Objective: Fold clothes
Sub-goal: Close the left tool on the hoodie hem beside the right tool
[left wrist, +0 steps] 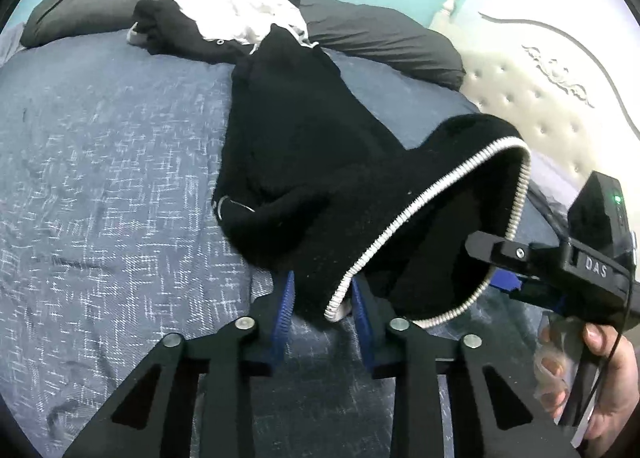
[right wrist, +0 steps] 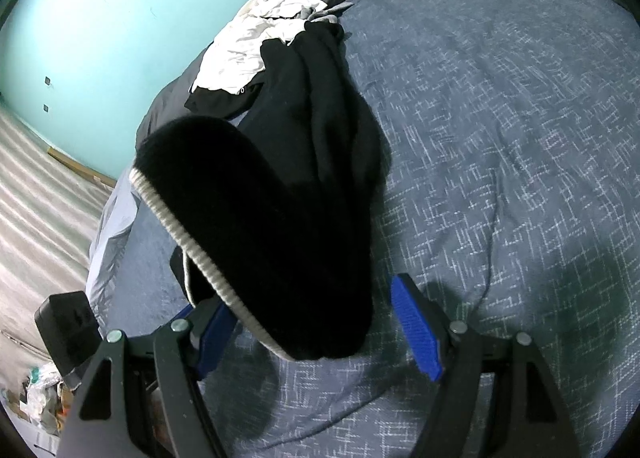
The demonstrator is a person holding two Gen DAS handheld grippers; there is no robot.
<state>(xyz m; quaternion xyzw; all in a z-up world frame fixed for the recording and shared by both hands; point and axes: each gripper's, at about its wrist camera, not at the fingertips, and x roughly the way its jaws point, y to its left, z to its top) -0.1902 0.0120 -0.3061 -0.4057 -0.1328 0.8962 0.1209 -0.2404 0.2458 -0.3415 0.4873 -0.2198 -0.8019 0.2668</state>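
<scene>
Hanging over the blue bedspread (left wrist: 100,178), the black garment (left wrist: 320,162) is pinched at its white-ribbed hem (left wrist: 400,218) by the narrowed left gripper (left wrist: 322,310). Right gripper (right wrist: 316,334) jaws stand wide, fabric draped between them; grip cannot be confirmed

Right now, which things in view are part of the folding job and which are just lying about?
Part of the job:
- black zip jacket
- left gripper, closed on its zipper edge
- right gripper, open around the jacket's edge
- clothes pile still to fold

Just lying about:
- blue bedspread
- dark pillows
- headboard
- floor clutter
</scene>
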